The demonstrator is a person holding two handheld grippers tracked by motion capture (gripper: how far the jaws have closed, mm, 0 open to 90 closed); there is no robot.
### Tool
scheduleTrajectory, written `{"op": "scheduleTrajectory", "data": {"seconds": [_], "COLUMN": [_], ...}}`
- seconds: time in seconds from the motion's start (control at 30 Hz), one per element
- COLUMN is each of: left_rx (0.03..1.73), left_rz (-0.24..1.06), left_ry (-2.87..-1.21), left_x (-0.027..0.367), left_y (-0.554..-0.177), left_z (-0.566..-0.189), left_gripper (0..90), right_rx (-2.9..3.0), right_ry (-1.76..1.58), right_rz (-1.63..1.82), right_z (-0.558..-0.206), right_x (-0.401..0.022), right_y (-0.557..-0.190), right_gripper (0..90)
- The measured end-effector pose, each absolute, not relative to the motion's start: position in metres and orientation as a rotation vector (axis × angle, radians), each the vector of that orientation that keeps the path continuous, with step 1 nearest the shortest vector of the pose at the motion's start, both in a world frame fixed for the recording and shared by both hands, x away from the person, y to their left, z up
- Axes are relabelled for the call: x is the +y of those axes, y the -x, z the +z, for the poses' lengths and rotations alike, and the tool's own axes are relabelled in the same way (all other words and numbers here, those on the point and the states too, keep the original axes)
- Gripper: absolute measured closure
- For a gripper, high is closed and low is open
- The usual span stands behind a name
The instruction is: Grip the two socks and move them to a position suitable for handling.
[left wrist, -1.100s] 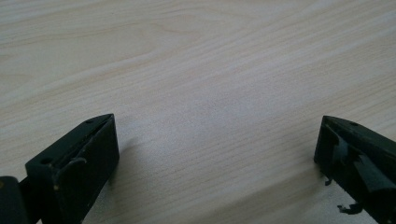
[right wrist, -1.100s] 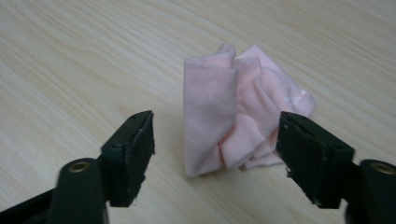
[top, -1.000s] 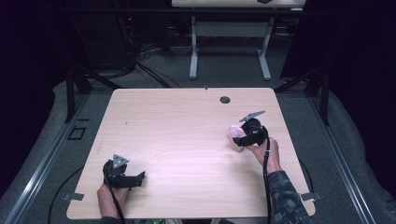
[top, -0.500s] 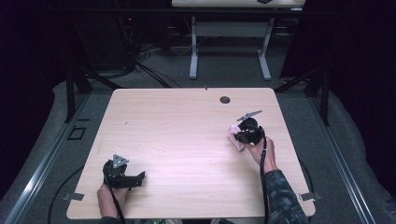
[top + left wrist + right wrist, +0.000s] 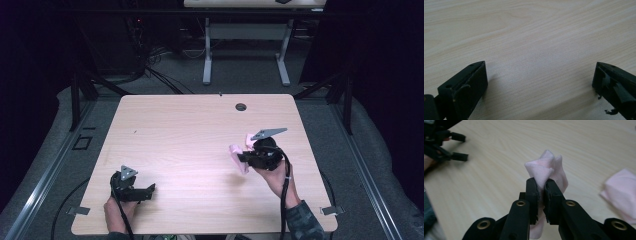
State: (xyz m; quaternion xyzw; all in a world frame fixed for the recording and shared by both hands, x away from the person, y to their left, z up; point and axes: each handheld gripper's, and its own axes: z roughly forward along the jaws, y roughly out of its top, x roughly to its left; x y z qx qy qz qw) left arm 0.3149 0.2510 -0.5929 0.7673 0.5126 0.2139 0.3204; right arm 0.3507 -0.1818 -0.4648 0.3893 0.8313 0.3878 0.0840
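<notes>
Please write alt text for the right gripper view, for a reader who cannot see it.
The right hand-held gripper is shut on a pink cloth and holds it above a pale wooden table. A second pink cloth lies at the right edge, and the left hand-held gripper is at upper left.

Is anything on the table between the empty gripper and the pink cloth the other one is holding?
Nothing visible. The right gripper is shut on the pink cloth, and the left gripper waits open near the table's front left corner. Between them lies bare wood. A second pink piece lies on the far side of the held cloth, out of the way.
</notes>
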Motion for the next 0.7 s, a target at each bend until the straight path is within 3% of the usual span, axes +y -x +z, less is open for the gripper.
{"op": "scheduleTrajectory", "data": {"seconds": [0.13,0.17,0.27,0.33,0.53,0.7], "left_rx": [1.347,1.347,1.347,1.347,1.328,1.266], "left_rz": [0.562,0.562,0.562,0.561,0.506,0.472], "left_ry": [-2.016,-2.016,-2.016,-2.017,-2.006,-2.001], "left_x": [0.251,0.251,0.251,0.251,0.251,0.238], "left_y": [-0.315,-0.315,-0.315,-0.315,-0.314,-0.311], "left_z": [-0.593,-0.593,-0.593,-0.593,-0.587,-0.572], "left_gripper": [0.0,0.0,0.0,0.0,0.2,0.3], "right_rx": [2.584,2.663,2.734,2.695,2.578,2.659], "right_ry": [-1.137,-1.141,-1.104,-1.091,-1.087,-1.046], "right_rz": [1.144,1.117,1.085,1.165,1.178,1.084], "right_z": [-0.488,-0.512,-0.534,-0.531,-0.512,-0.533], "right_x": [-0.153,-0.137,-0.128,-0.136,-0.168,-0.155], "right_y": [-0.336,-0.335,-0.335,-0.334,-0.340,-0.352], "right_gripper": [80.6,69.7,52.3,47.4,47.5,47.6]}}
